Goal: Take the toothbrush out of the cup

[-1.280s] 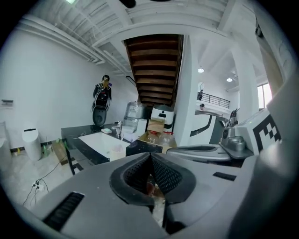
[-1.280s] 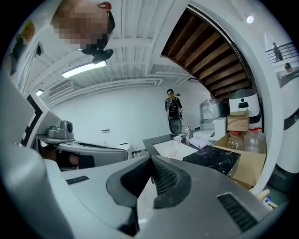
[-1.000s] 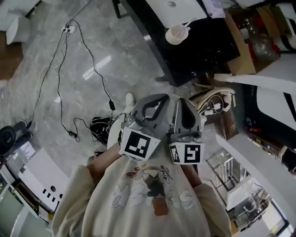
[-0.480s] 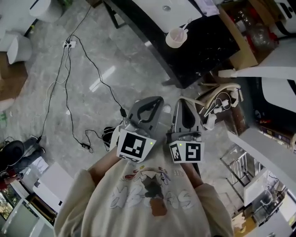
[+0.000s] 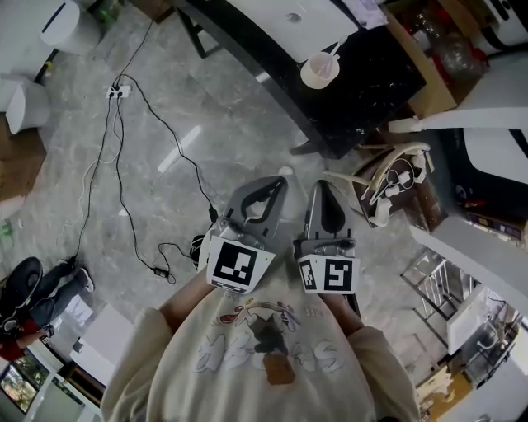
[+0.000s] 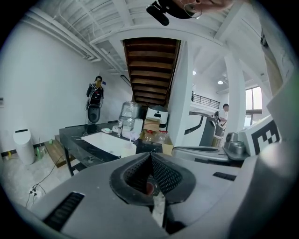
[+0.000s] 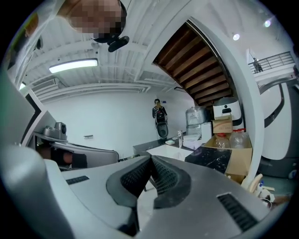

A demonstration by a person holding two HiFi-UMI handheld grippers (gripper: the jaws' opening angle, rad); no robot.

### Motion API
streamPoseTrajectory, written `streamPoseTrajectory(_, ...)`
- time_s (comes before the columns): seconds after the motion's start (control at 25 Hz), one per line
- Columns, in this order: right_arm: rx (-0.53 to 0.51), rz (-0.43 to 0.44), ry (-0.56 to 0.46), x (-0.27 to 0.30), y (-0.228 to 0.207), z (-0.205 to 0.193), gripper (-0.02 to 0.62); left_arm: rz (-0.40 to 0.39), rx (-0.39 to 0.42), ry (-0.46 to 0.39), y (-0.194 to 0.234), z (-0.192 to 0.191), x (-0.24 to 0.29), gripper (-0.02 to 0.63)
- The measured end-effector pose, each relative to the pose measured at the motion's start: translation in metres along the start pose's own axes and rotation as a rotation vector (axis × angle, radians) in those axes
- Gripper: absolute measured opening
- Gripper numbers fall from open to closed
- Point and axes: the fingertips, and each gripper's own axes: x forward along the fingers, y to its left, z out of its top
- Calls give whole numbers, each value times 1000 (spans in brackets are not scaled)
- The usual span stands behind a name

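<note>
Jaws together and empty, the left hand-held gripper point(image 5: 278, 180) and right hand-held gripper point(image 5: 320, 185) sit near the chest, probably just approaching. The toothbrush point(image 5: 334, 53) stands in the cup point(image 5: 317, 72) on the desk point(image 5: 363, 100), well apart.

Pale cup point(image 5: 318, 71) upright on the black counter point(image 5: 367, 86), near 12 o'clock in the head view, white toothbrush point(image 5: 334, 51) standing inside, leaning toward 1 o'clock

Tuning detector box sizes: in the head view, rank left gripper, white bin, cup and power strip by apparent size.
1. left gripper: largest, though only because it sits nearest the camera
2. white bin: cut by the top edge
3. cup
4. power strip: smallest
</note>
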Motion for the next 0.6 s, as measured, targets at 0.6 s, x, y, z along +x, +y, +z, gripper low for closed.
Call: streamPoseTrajectory(0.6,32,-10,15,89,-28,12,12,-15,27,41,54,20,68,12)
